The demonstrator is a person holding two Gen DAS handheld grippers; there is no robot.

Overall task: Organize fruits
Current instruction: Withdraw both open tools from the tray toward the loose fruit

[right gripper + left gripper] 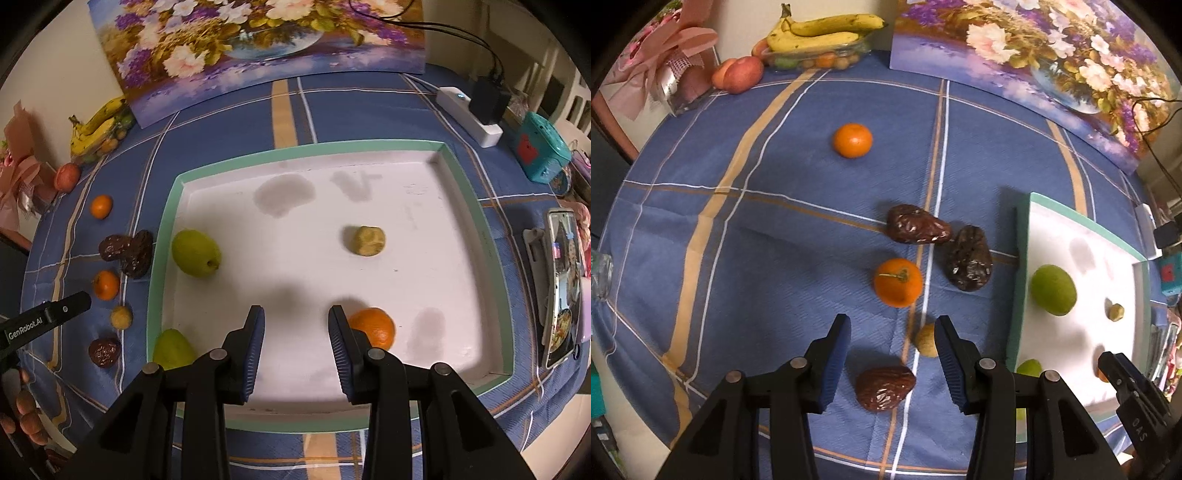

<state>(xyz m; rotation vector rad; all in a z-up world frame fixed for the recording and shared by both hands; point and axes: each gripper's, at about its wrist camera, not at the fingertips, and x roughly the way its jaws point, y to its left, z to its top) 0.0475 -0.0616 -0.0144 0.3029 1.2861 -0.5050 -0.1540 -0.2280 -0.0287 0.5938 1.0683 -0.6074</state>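
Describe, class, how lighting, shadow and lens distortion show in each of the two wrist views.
Left wrist view: fisheye bends the tablecloth stripes into curves, corners go black, and the nearest orange casts a soft shadow. Right wrist view: the tray rim bows outward, and grey gripper shadows fall on its white floor, near the orange.

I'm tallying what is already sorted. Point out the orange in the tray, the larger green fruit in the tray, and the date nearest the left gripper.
orange [373, 328], right wrist view, its top.
larger green fruit [195, 253], right wrist view, its middle.
date [884, 388], left wrist view, its wrinkled middle.
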